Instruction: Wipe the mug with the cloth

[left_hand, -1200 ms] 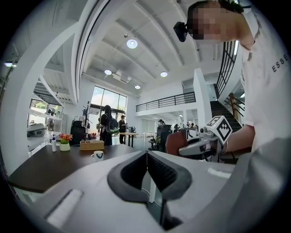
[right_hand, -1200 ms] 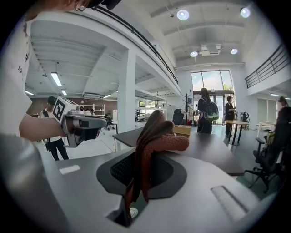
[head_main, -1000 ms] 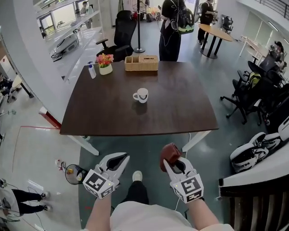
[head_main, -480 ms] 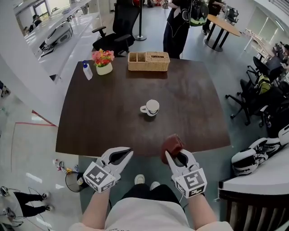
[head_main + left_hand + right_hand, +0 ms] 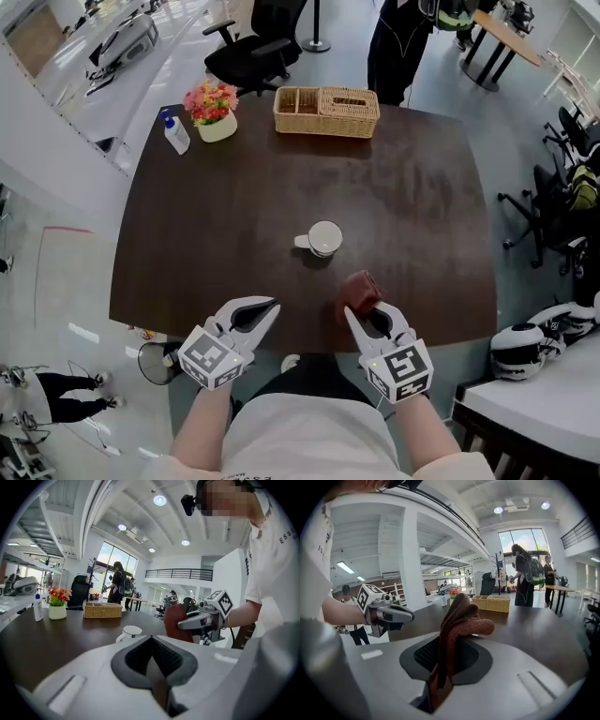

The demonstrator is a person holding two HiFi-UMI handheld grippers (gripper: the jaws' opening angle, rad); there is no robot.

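Mug mid-frame on table, handle left, untouched. Right gripper lower centre, clamped on cloth, bunched forward for wiping. Left gripper jaws together, empty, likely spare to steady mug.

We saw bright, even light; ceiling lamps glared at the top, and fisheye distortion bent every edge.

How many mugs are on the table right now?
1. The mug stands near the middle of the table, its handle pointing left in the head view. The basket at the far edge could hide another inside.
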